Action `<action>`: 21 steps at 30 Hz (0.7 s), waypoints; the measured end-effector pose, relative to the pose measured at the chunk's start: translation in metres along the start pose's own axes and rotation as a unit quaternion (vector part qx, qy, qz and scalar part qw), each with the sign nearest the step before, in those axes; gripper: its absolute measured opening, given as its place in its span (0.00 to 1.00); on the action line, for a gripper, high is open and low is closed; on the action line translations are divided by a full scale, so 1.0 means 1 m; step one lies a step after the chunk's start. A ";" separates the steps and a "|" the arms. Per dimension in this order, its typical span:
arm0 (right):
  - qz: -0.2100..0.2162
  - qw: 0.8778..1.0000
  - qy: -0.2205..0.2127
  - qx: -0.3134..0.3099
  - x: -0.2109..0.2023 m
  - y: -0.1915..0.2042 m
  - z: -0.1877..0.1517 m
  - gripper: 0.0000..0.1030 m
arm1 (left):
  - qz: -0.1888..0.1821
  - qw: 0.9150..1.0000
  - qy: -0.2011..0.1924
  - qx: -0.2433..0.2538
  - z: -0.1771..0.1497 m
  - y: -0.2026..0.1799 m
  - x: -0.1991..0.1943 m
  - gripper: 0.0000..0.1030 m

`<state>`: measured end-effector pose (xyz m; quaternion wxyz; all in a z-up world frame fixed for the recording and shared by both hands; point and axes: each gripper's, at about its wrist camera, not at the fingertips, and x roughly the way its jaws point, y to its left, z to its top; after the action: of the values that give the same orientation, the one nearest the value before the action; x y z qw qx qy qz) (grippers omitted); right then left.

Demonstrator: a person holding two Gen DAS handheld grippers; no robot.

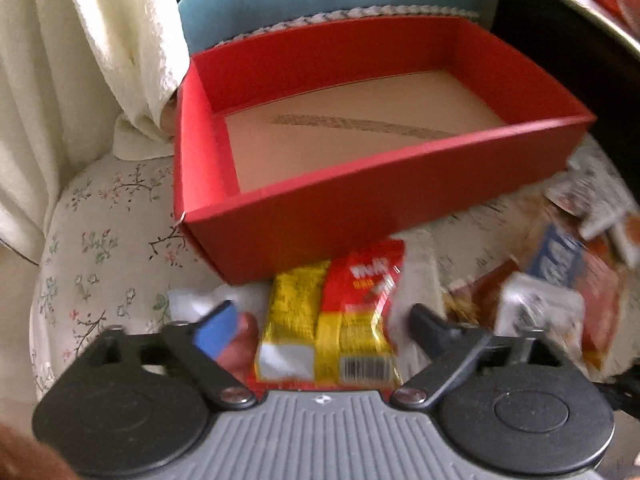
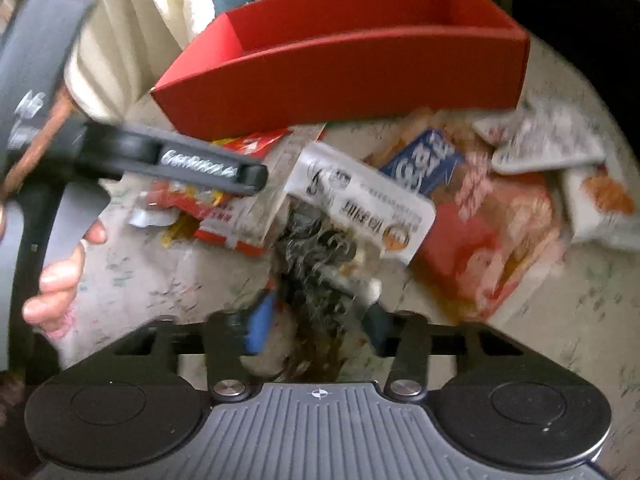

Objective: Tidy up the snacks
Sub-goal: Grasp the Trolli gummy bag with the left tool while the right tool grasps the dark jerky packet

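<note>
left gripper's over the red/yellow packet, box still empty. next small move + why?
Probably close the left gripper on the red and yellow snack packet. Its fingers stand open on either side of the packet, apparently not yet pinching it, and the red box just beyond is empty. Motion blur makes contact hard to judge, so close gently before lifting.

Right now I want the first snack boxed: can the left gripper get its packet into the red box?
Probably yes: the left gripper has the yellow-red packet between its jaws, and the red box lies just ahead, open-topped.
</note>
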<state>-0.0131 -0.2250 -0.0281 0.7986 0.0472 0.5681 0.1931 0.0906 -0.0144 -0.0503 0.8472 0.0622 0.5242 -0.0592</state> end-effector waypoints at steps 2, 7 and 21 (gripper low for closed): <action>-0.020 0.999 -0.006 -0.028 -0.006 0.003 -0.006 0.47 | -0.027 1.000 0.013 -0.008 -0.011 0.003 -0.009 0.56; -0.017 0.998 0.007 -0.053 -0.017 0.009 -0.021 0.44 | -0.053 0.998 0.029 -0.028 -0.044 0.013 -0.030 0.54; -0.019 1.000 -0.004 -0.011 -0.006 -0.003 -0.021 0.47 | -0.014 0.999 0.041 0.008 -0.056 -0.001 -0.021 0.51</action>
<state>-0.0331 -0.2334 -0.0307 0.8049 0.0285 0.5633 0.1844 0.0314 -0.0057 -0.0563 0.8234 0.0639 0.5592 -0.0729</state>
